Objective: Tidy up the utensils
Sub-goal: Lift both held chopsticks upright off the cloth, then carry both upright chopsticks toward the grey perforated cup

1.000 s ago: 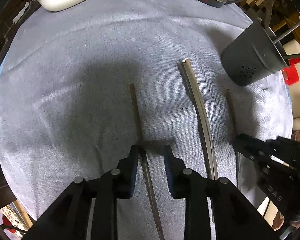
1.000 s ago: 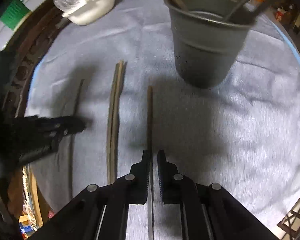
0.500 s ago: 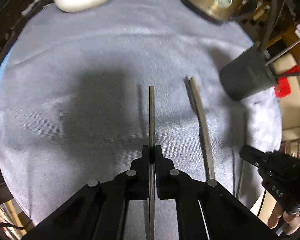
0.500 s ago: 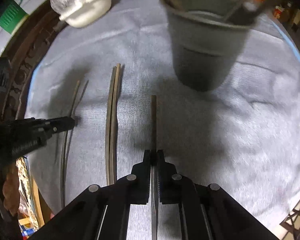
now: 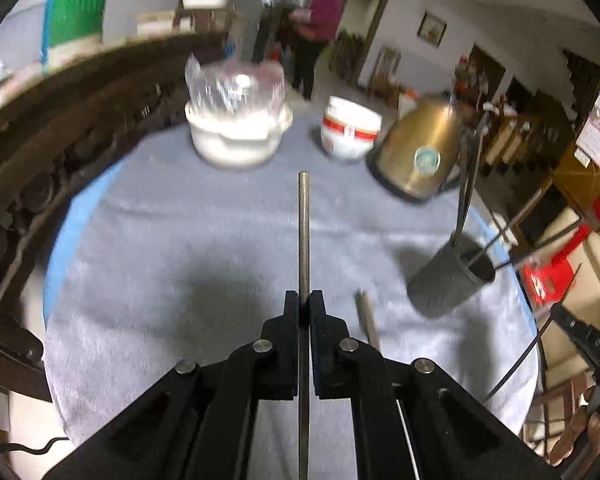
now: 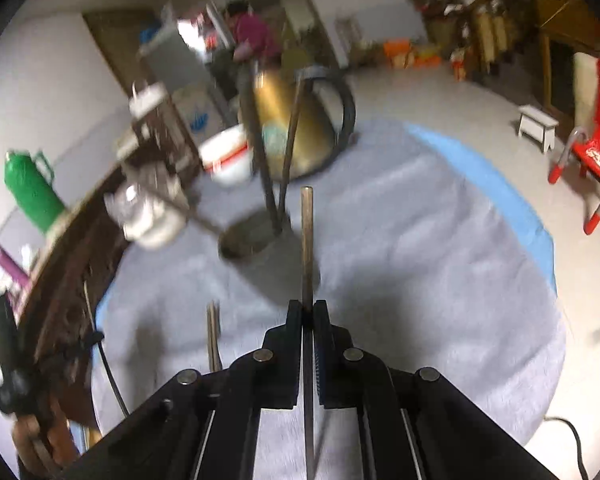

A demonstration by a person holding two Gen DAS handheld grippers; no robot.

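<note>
My left gripper [image 5: 304, 300] is shut on a chopstick [image 5: 304, 224], held lifted above the grey cloth and pointing away. My right gripper [image 6: 307, 308] is shut on another chopstick [image 6: 307, 240], also lifted, its tip near the dark grey utensil holder [image 6: 260, 256]. The holder [image 5: 448, 284] stands at the right in the left wrist view with several utensils in it. A pair of chopsticks [image 5: 367, 318] still lies on the cloth between the grippers; it also shows in the right wrist view [image 6: 213, 332]. The right gripper shows at the right edge of the left wrist view [image 5: 580, 332].
A round table with grey cloth [image 5: 180, 240] holds a white pot with a plastic bag [image 5: 238, 136], a red-and-white bowl [image 5: 350, 132] and a gold kettle [image 5: 420, 160] at the back. A red chair [image 6: 596, 152] and a person [image 5: 320, 28] are beyond the table.
Both grippers closed on a chopstick each and lifted them off the cloth, tilting up so that the room behind the table comes into view.
</note>
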